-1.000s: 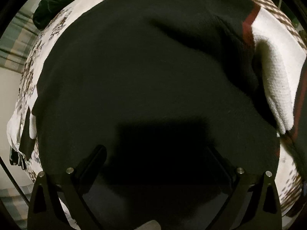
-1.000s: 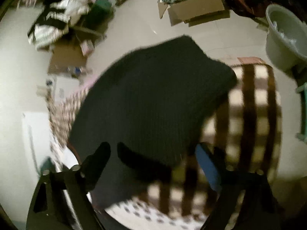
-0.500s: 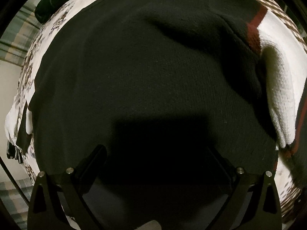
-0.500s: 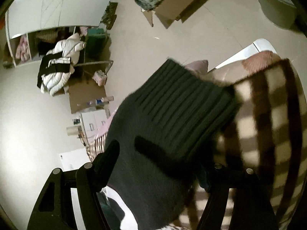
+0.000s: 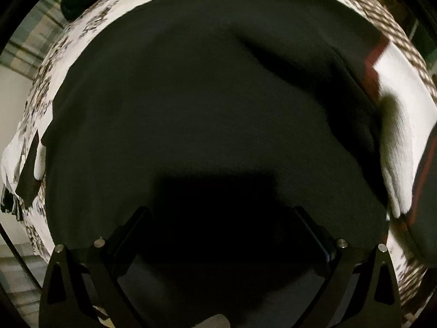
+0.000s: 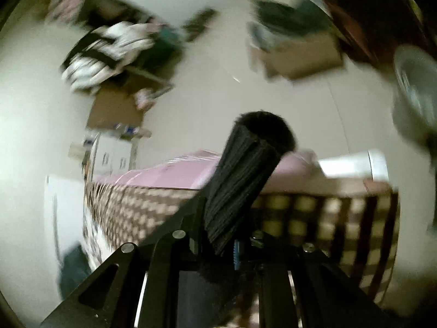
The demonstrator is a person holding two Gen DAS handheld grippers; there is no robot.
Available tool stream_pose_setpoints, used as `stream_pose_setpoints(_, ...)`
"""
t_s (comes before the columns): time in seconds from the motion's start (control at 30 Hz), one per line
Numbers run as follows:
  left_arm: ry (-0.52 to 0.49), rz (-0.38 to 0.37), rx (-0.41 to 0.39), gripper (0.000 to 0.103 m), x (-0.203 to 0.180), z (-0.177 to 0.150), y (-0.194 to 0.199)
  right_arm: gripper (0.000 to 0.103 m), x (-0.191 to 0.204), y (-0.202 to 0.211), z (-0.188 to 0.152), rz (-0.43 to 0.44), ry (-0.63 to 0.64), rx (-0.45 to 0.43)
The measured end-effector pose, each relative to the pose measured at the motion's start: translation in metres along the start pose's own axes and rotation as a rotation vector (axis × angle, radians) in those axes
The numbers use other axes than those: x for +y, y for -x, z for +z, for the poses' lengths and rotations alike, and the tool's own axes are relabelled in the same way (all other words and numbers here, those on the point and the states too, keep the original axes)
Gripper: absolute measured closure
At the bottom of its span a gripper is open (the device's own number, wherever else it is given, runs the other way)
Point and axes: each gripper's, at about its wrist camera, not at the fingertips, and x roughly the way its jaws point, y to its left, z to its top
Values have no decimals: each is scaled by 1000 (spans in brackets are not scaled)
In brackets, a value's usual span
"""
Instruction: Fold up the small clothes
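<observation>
A black knit garment lies spread over the bed and fills the left wrist view. My left gripper hangs just above it, pointing steeply down, jaws wide open with only flat fabric beneath them. In the right wrist view my right gripper has its jaws closing tight on the garment's ribbed black cuff. The cuff sticks up out of the jaws, lifted above the checked bed cover. This view is blurred by motion.
A white knit piece and a dark garment with a red stripe lie at the black garment's right edge. On the floor beyond the bed are a cardboard box, a grey basin and a heap of clothes.
My right gripper went from wide open around the sleeve end to pinched on its ribbed cuff, and it rose and rolled. The left gripper drifted slightly across the black garment, still open.
</observation>
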Motion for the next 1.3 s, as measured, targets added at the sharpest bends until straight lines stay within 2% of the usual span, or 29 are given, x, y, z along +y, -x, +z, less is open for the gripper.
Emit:
stream_pose_setpoints(0.13, 62, -15, -4, 0, 35, 7, -4, 88, 102, 32, -16, 83, 213, 1)
stream_pose_setpoints(0.2, 108, -20, 1, 0, 60, 6, -5, 88, 163, 40, -39, 133, 341, 26)
stream_pose_setpoints(0.27, 160, -18, 4, 0, 93, 8, -6, 89, 218, 46, -78, 174, 468, 61)
stream_pose_setpoints(0.43, 278, 5, -1, 0, 175, 6, -7, 89, 326, 35, -214, 276, 703, 197)
stream_pose_setpoints(0.57, 369, 63, -15, 0, 248, -8, -8, 89, 388, 15, -367, 315, 891, 336)
stream_pose_setpoints(0.67, 423, 108, -12, 0, 293, -19, -16, 89, 407, 1, -477, 308, 1028, 436)
stream_pose_setpoints(0.73, 466, 130, 2, 0, 321, -29, -24, 89, 407, -3, -546, 293, 1131, 474)
stream_pose_setpoints(0.83, 536, 154, 33, 0, 357, -46, -38, 89, 393, -14, -622, 253, 1247, 521)
stream_pose_setpoints(0.87, 554, 157, 39, 0, 366, -52, -41, 89, 390, -27, -626, 242, 1274, 530)
stream_pose_setpoints(0.93, 588, 161, 53, 0, 380, -61, -47, 89, 379, -32, -664, 218, 1346, 531)
stream_pose_setpoints(1.03, 618, 162, 70, 0, 389, -71, -54, 89, 377, -38, -691, 194, 1394, 532)
stream_pose_setpoints(1.2, 633, 146, 88, 0, 394, -80, -61, 89, 409, -43, -723, 184, 1428, 554)
stream_pose_setpoints(1.3, 625, 130, 92, 0, 391, -79, -60, 86, 425, -47, -745, 151, 1496, 613)
